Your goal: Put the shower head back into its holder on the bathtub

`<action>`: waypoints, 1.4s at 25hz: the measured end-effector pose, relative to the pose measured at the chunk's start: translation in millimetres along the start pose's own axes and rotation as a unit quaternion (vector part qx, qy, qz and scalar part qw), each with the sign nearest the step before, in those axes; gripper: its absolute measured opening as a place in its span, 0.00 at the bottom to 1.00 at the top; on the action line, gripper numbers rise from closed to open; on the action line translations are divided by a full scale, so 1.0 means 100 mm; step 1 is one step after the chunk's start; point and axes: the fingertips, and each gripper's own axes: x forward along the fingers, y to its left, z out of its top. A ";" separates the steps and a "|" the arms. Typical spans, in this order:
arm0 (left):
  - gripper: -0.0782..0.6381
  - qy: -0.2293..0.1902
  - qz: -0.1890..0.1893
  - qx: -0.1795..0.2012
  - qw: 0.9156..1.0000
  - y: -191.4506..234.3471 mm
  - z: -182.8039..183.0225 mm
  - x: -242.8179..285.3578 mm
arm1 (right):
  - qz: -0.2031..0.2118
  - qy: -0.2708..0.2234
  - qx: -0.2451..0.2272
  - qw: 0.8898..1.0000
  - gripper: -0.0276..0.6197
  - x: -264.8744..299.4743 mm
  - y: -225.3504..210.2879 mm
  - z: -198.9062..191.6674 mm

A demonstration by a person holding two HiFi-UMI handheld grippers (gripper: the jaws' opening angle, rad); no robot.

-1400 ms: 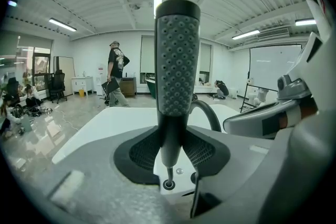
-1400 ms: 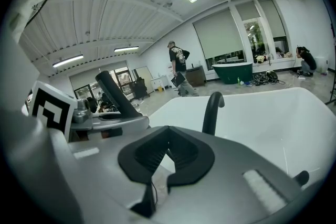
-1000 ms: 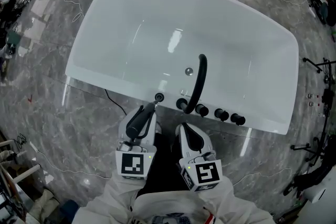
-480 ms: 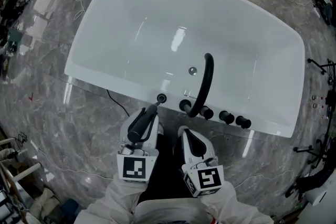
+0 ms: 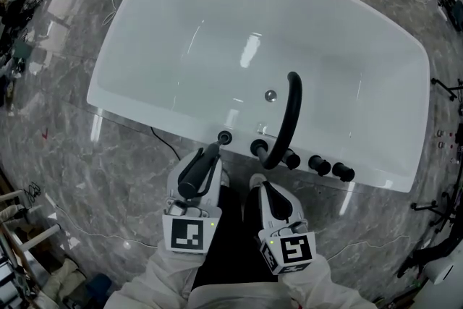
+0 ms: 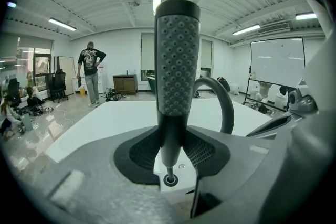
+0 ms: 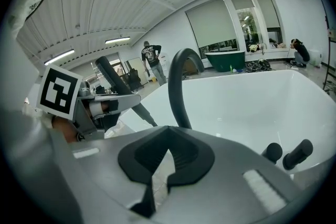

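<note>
My left gripper (image 5: 204, 164) is shut on the black shower head (image 5: 194, 174), gripping its handle near the lower end. In the left gripper view the shower head (image 6: 177, 60) stands upright with its dotted face towards the camera. Its thin lower tip hangs just above the round black holder (image 6: 169, 180) on the tub rim. From the head view the holder (image 5: 225, 136) lies just beyond the tip. My right gripper (image 5: 259, 186) waits beside it, shut and empty, near the base of the curved black spout (image 5: 288, 119). The right gripper (image 7: 167, 161) shows nothing between its pads.
The white bathtub (image 5: 130, 99) fills the middle of the view. Three black knobs (image 5: 318, 165) line its near rim right of the spout. A black cable (image 5: 163, 145) runs on the marble floor. A person (image 6: 91, 73) stands far off. Stands and cables clutter the room's edges.
Both grippers have sunk a little towards the tub rim. The shower head's tip is now closer to the holder.
</note>
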 end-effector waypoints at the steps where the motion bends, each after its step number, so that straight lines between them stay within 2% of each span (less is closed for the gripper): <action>1: 0.30 0.001 0.000 0.000 1.000 0.00 -0.02 0.01 | -0.001 0.001 0.000 1.000 0.05 0.01 -0.02 -0.02; 8: 0.30 0.008 -0.001 -0.001 1.000 0.01 -0.16 0.11 | -0.013 0.008 0.003 1.000 0.05 0.02 -0.17 -0.14; 22: 0.30 0.026 -0.001 -0.008 1.000 0.09 -0.44 0.24 | -0.010 0.036 0.007 0.999 0.05 0.09 -0.16 -0.40; 35: 0.30 0.046 -0.014 -0.001 0.999 0.03 -0.71 0.40 | -0.021 0.041 0.013 0.999 0.05 0.12 -0.24 -0.47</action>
